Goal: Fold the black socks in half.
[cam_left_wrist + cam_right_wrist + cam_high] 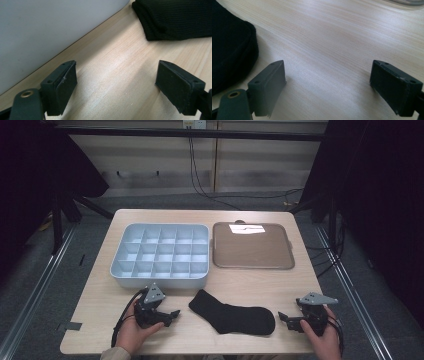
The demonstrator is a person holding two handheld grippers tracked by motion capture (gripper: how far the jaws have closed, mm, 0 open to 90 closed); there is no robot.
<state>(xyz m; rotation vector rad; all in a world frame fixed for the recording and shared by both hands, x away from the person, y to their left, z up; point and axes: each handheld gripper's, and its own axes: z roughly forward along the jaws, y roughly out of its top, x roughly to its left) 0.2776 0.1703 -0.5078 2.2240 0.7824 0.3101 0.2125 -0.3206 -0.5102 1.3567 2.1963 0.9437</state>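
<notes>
Black sock [233, 316], one, lying flat near surface [250, 285] front edge between left hand-held gripper [172, 316] and right hand-held gripper [283, 318]; both gaping wide, empty. One compartment box [160, 254], one tray [252, 245] sitting behind.

Light wooden table [260, 285], grey compartment box [160, 255], brown tray [252, 246], black sock [232, 316], apparently lying flat

A black sock [233, 316] lies on a pale wood-grain tabletop [100, 305], beside a light grey divided box [161, 255] and brown tray [252, 246].
</notes>
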